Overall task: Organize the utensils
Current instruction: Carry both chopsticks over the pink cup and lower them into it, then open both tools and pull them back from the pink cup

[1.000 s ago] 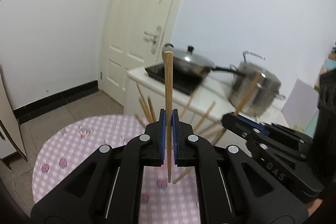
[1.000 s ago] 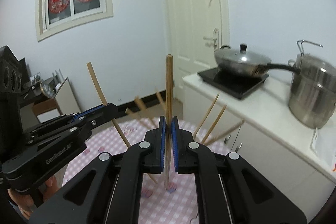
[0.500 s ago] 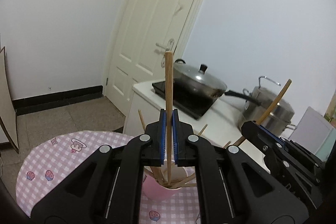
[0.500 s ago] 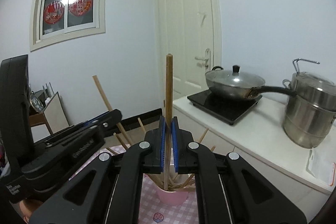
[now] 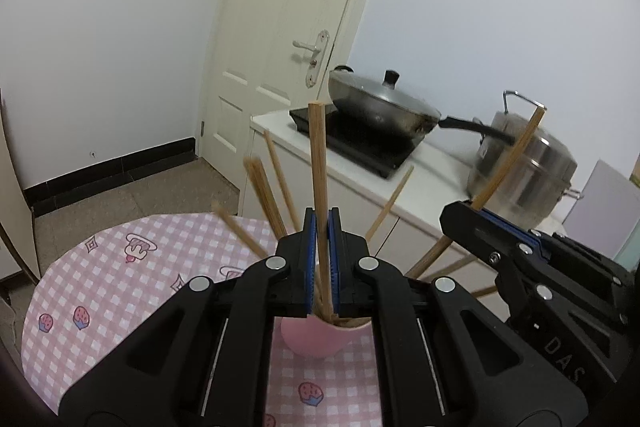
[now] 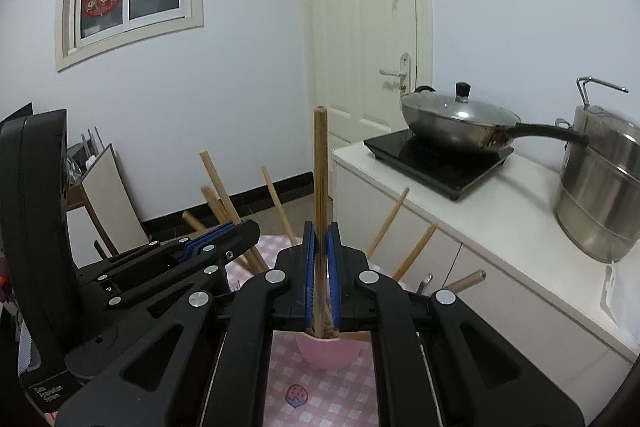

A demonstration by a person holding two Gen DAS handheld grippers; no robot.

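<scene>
A pink cup [image 5: 316, 341] stands on the pink checked tablecloth [image 5: 120, 291], with several wooden chopsticks [image 5: 272, 195] fanning out of it. My left gripper [image 5: 322, 227] is shut on an upright chopstick [image 5: 317, 163] whose lower end reaches into the cup's mouth. To its right, the right gripper [image 5: 478, 213] holds a slanted chopstick [image 5: 510, 157]. In the right wrist view, my right gripper [image 6: 320, 235] is shut on an upright chopstick [image 6: 320, 167] with its lower end in the cup [image 6: 326, 353]. The left gripper [image 6: 224, 231] sits close on the left.
A white counter [image 6: 500, 223] behind the table carries an induction hob [image 6: 436, 163], a lidded wok [image 6: 452, 123] and a steel pot [image 6: 600, 187]. A white door [image 5: 296, 27] stands behind. The round table's edge [image 5: 44, 279] curves off to the left.
Both grippers have come down and forward with their chopsticks. The pink cup has come into view beneath them, and the chopsticks' lower ends now sit in its mouth.
</scene>
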